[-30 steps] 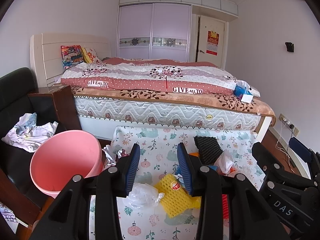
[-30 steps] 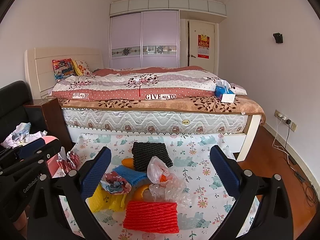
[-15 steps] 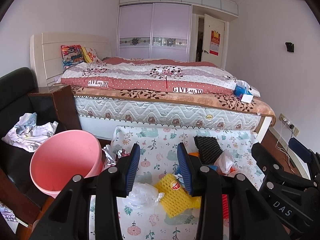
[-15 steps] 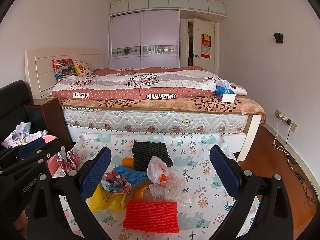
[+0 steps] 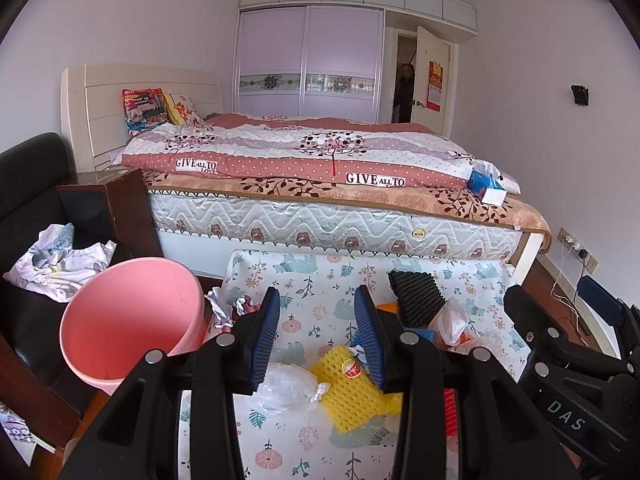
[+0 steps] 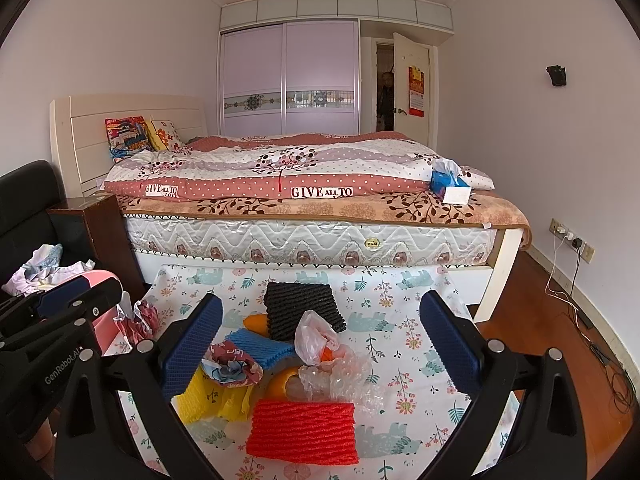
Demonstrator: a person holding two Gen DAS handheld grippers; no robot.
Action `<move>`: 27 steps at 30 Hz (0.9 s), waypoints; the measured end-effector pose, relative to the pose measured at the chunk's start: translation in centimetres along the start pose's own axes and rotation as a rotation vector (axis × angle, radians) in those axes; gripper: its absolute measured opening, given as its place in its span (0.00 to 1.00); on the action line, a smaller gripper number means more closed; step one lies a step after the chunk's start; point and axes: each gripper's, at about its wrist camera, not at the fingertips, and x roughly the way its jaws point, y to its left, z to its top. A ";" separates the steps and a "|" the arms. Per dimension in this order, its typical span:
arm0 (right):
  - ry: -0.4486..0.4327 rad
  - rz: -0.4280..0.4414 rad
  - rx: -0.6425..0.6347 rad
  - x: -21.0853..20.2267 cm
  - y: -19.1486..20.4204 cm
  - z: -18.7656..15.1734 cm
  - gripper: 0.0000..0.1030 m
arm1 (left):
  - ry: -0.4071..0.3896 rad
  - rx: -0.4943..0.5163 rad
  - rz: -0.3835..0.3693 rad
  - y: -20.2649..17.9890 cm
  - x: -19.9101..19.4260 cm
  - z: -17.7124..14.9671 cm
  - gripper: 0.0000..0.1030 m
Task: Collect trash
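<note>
1. The bed (image 6: 312,216) fills the far side of the room, right behind my bench (image 6: 400,312).
2. The pink bin (image 5: 132,320) stands at the bench's left edge.
3. The trash is heaped mid-bench: black foam (image 6: 302,310), red foam (image 6: 304,428), yellow foam (image 5: 352,392), a clear bag (image 5: 286,386).
4. My right gripper (image 6: 320,344) hangs spread wide over the heap, holding nothing.
5. My left gripper (image 5: 318,332) is parted more narrowly, also holding nothing.

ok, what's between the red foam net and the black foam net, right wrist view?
Right wrist view: crumpled bubble wrap and a clear plastic bag lie between the red foam net and the black foam net.
</note>
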 end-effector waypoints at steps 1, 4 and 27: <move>-0.001 0.000 -0.001 0.0 0.0 0.0 0.96 | 0.000 0.001 0.000 0.0 0.0 -0.1 0.37; -0.002 -0.001 -0.001 0.0 0.0 0.0 0.96 | 0.001 -0.001 0.000 0.0 0.0 0.0 0.37; 0.025 -0.021 0.022 0.5 -0.7 -0.4 0.96 | 0.023 -0.005 -0.015 0.0 0.3 -0.4 0.37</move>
